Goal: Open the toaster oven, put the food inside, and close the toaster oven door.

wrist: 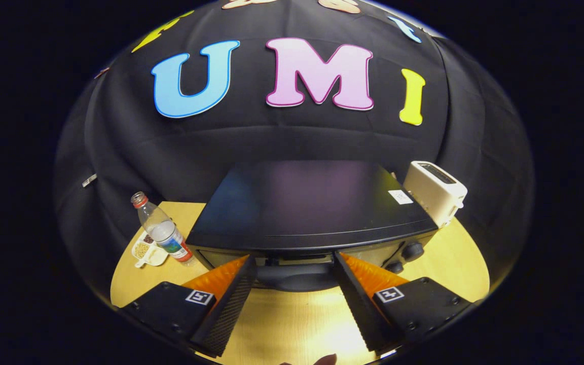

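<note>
A black toaster oven (307, 203) stands on the wooden table (292, 324), seen from above and in front. Its door looks shut, and its dark handle (294, 276) runs across the front just under the top edge. My gripper (294, 266) is open, its two fingertips set to either side of that handle and close to the oven's front, with nothing pressed between them. Two knobs (406, 256) sit on the oven's right front. A small white dish (147, 251) with portions of food lies on the table to the left of the oven.
A clear plastic bottle (162, 230) with a red cap stands beside the white dish, left of the oven. A white pop-up toaster (435, 191) sits behind the oven's right corner. Black cloth walls close the booth at the back.
</note>
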The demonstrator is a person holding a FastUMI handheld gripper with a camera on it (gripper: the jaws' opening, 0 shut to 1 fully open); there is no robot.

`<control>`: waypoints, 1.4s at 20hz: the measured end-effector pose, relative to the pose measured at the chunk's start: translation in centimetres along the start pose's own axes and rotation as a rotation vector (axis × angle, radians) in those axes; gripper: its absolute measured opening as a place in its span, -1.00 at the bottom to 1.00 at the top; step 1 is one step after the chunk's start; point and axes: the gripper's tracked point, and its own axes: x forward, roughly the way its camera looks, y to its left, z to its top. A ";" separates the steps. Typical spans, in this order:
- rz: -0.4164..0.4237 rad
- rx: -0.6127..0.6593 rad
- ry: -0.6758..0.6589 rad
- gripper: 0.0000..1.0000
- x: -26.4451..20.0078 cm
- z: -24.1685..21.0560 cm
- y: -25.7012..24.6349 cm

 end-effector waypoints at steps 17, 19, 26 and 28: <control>0.020 0.002 -0.004 0.98 -4.5 -5.8 -2.2; 0.022 0.007 0.021 0.98 -5.5 -8.1 -2.4; 0.003 -0.018 0.265 0.98 -7.2 -18.1 -3.7; 0.004 0.004 0.308 0.98 -7.8 -19.8 -4.1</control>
